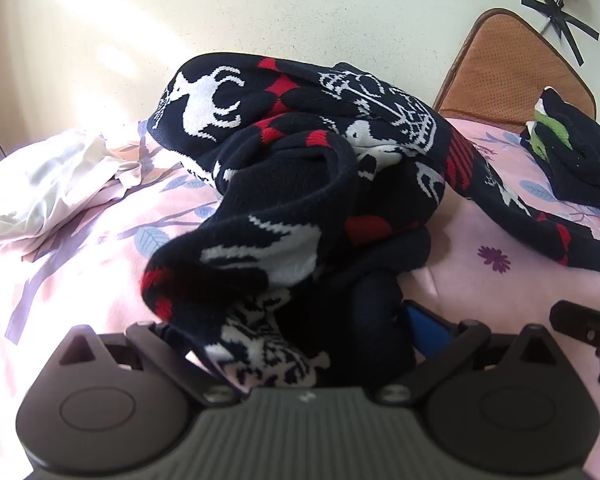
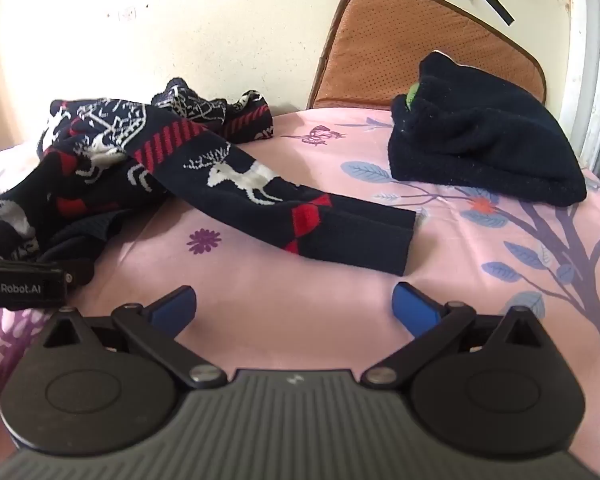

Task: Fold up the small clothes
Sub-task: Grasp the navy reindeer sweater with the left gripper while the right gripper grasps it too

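Observation:
A navy knitted sweater [image 1: 300,152] with white reindeer and red diamonds lies crumpled on the pink floral sheet [image 1: 100,280]. My left gripper [image 1: 300,328] stands wide open with a bunched part of the sweater lying between its jaws. Only its right blue pad [image 1: 424,328] shows; the fabric hides the left one. In the right wrist view one sleeve [image 2: 340,232] of the sweater [image 2: 100,152] stretches out flat toward the right. My right gripper [image 2: 296,308] is open just short of the sleeve's cuff, with only bare sheet [image 2: 292,280] between its blue pads.
A folded dark garment [image 2: 480,148] with a green patch rests at the far right of the bed, also seen as the dark pile [image 1: 572,160]. A white cloth [image 1: 52,184] lies at the left. An orange-brown cushion [image 2: 420,48] leans on the cream wall behind.

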Motion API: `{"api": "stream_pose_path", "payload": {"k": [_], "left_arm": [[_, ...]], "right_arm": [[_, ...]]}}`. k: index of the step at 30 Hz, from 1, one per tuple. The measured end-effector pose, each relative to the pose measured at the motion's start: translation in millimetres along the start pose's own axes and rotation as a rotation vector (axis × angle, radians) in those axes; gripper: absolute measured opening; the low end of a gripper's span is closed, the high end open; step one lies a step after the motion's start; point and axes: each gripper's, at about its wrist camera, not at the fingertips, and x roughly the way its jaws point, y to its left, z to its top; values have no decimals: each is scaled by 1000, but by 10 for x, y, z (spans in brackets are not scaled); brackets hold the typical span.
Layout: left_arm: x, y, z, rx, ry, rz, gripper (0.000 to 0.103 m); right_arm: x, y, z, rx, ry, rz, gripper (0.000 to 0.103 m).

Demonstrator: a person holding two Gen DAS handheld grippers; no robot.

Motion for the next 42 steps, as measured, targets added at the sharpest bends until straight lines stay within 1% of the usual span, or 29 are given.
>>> {"api": "stream_pose_path", "payload": {"k": [2,3,5,8,9,12,14,16,18,21,23,25,26,27,28,29,30,31,32,33,34,35,38,39,40,41,42], "left_arm": [[-7,2,-1,4,2,-4,103],[-15,8,-4,8,4,-11,103],[-43,28,-26,21,2,-29,103],[-126,47,-106,38,-9,-42,103],[-125,105,-134,40,-12,-56,103],[-216,178,-205,33,-23,-90,103],[-369,249,-319,7,-57,-113,103],[-493,360,-362,-22,-103,-113,103],[-597,456,-370,-24,-149,-91,103],[-684,561,-331,-1,-210,-55,103],[-693,649,-331,-25,-221,-63,103],[-676,744,-322,-79,-210,-101,103],[-673,771,-318,-98,-210,-109,103],[-658,782,-300,-112,-215,-109,103],[-669,804,-297,-126,-228,-107,103],[-679,830,-292,-142,-240,-107,103],[-689,865,-286,-159,-247,-117,103],[-691,899,-282,-178,-250,-128,103],[-691,935,-281,-199,-249,-133,103],[-690,971,-278,-217,-246,-136,103],[-664,1006,-261,-240,-241,-143,103],[-649,1055,-257,-264,-236,-154,103],[-603,1220,-271,-345,-222,-202,103],[-587,1273,-275,-371,-217,-217,103],[-571,1337,-280,-401,-211,-235,103],[-558,1407,-288,-433,-207,-256,103],[-548,1476,-286,-459,-201,-275,103]], "right_arm": [[-12,36,13,26,-26,10,103],[-18,19,3,51,-38,29,103],[-36,30,5,84,-49,43,103],[-28,40,12,109,-51,54,103],[-72,-43,-21,118,-57,77,103],[-74,-30,-24,131,-60,77,103],[-91,-57,-39,142,-63,86,103],[-102,-65,-37,147,-64,90,103],[-104,-77,-49,146,-65,93,103],[-103,-66,-49,133,-60,85,103],[-107,-40,-42,110,-51,79,103],[-120,-29,-41,92,-45,86,102],[-150,-1,-44,68,-44,104,87],[-195,22,-43,43,-51,140,65],[-248,54,-31,15,-59,180,57],[-355,121,40,-33,-103,224,54],[-355,121,40,-33,-103,224,54],[-396,160,94,-56,-135,222,54],[-406,200,162,-81,-160,217,55],[-329,298,307,-134,-171,212,56],[-329,298,307,-134,-171,212,56],[-246,344,366,-162,-170,205,56],[69,465,460,-248,-170,145,57],[201,483,479,-274,-153,126,56],[322,504,505,-297,-137,114,51],[408,517,531,-305,-124,119,21],[456,523,572,-295,-97,160,10]]}}
